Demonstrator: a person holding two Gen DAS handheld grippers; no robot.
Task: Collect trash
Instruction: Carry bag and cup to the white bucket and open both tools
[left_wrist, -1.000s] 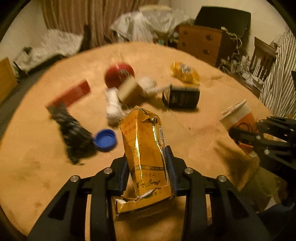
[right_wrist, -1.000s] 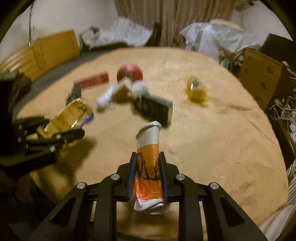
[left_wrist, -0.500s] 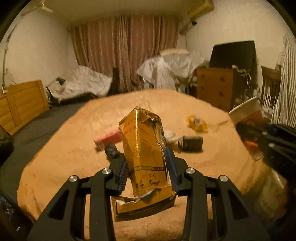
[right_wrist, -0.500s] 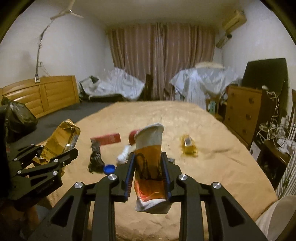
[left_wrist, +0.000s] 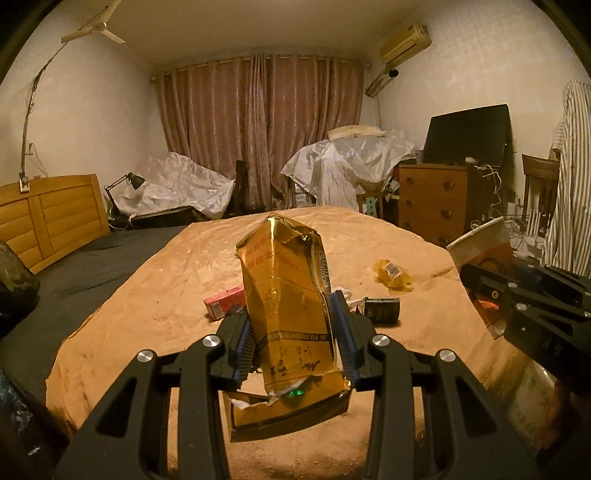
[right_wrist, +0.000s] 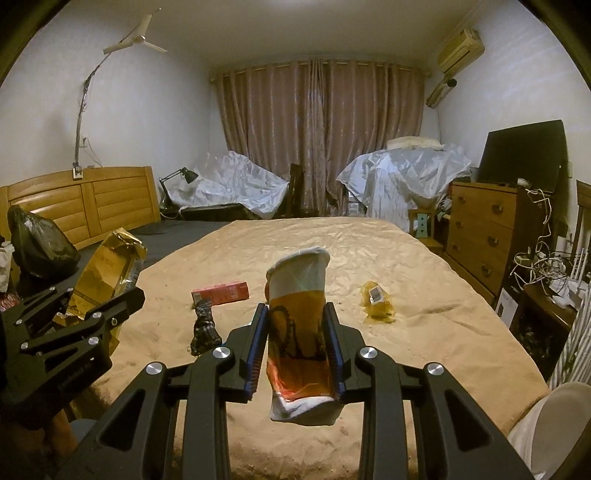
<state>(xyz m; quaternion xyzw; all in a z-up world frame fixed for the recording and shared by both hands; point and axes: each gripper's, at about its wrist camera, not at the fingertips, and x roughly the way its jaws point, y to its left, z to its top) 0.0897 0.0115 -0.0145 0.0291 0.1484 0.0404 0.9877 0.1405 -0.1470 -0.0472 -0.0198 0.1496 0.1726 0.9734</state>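
Item one: our left tongs clamp a torn gold packet, held upright above the near end of the bed.

Item two: our right tongs grip a squashed orange-and-white paper cup, rim up, likewise lifted off the bed.

Remaining on the tan bedspread: a red box to the left; a dark crumpled wrapper just in front of it; a yellow wrapper to the right, well apart; a black box near the middle. A black bag sits at far left.
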